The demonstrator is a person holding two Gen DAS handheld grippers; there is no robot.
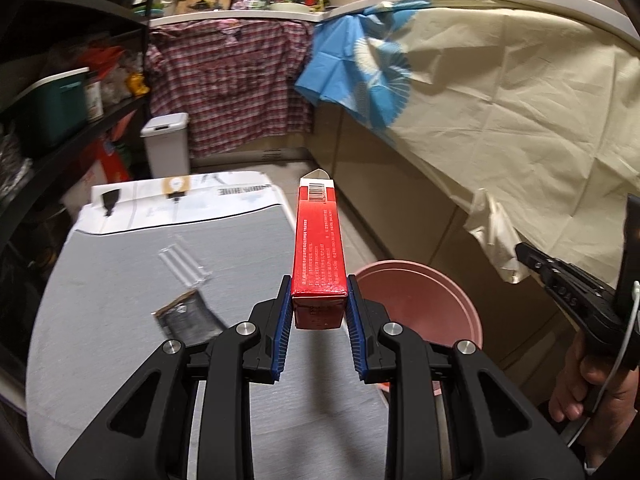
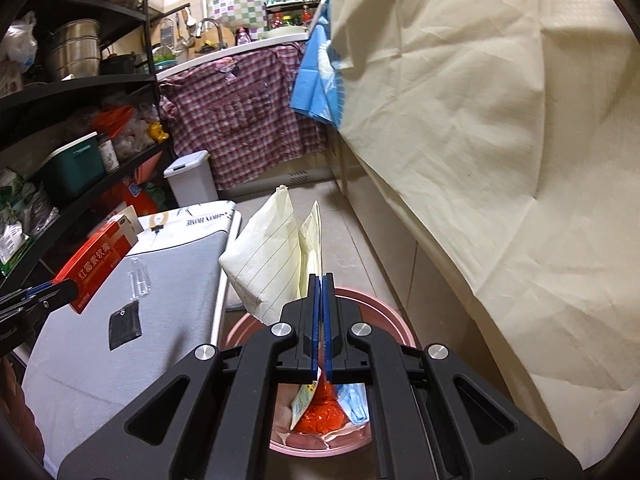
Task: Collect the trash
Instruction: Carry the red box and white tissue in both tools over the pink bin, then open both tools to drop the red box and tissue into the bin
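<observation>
My left gripper (image 1: pixel 319 304) is shut on a long red carton (image 1: pixel 320 248), held level over the right edge of a grey padded board (image 1: pixel 132 280); the carton also shows in the right wrist view (image 2: pixel 96 266). My right gripper (image 2: pixel 322 280) is shut on a folded sheet of lined yellow paper (image 2: pixel 272 256), held above a pink bin (image 2: pixel 394 326). The bin (image 1: pixel 420 300) stands on the floor right of the board and holds orange, blue and white scraps (image 2: pixel 324 408). A small dark packet (image 1: pixel 188 316) and a clear plastic piece (image 1: pixel 184 264) lie on the board.
A cream cloth (image 1: pixel 500 100) with a blue patch hangs over the counter on the right. A white lidded bin (image 1: pixel 166 144) stands ahead beside black shelves (image 1: pixel 60 120) on the left. A plaid cloth (image 1: pixel 232 80) hangs at the back.
</observation>
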